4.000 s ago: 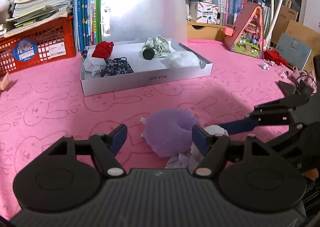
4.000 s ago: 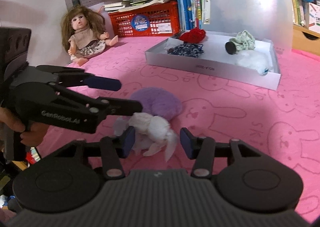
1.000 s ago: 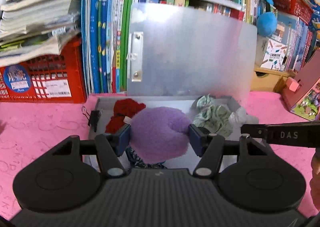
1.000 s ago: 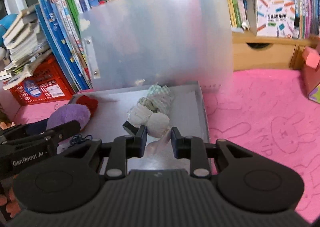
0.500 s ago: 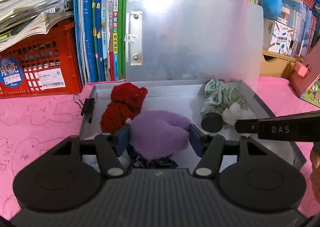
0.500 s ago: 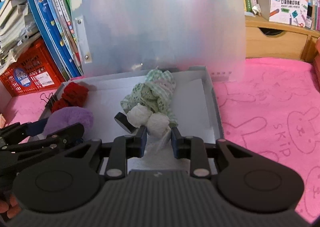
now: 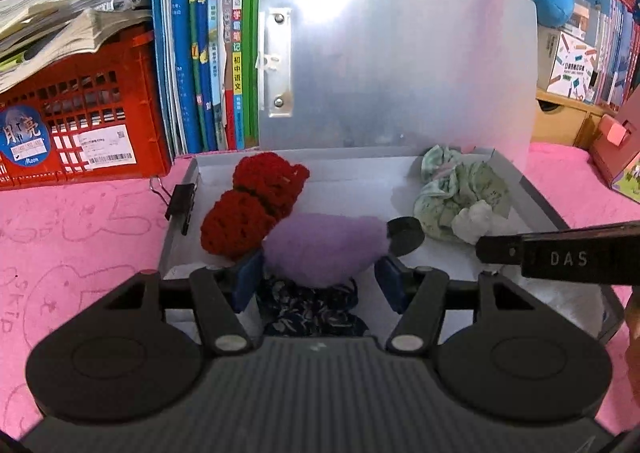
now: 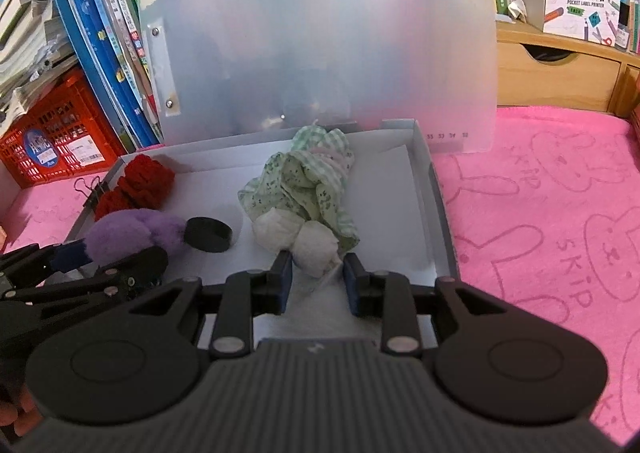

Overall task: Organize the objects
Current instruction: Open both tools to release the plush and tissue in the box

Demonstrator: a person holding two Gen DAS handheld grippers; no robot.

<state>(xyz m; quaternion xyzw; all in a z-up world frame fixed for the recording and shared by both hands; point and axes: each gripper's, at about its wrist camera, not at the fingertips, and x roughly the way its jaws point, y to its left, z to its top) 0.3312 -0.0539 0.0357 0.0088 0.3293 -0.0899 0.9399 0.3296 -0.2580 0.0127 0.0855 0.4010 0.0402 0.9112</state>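
Left gripper [image 7: 318, 279] clamps purple pompom [image 7: 320, 249] over box [image 7: 536, 201]

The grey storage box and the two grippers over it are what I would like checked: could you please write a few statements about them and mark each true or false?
1. The left gripper is closed on the purple fluffy scrunchie. True.
2. The right gripper pinches the white cloth scrunchie tightly. False: its jaws have just been opening, and the scrunchie lies between them with gaps at the pads.
3. The red knitted scrunchie lies on the pink towel outside the box. False: it lies inside the grey storage box, near its left wall.
4. The translucent lid stands raised behind the box. True.
5. A black binder clip sits on the box's left wall. True.
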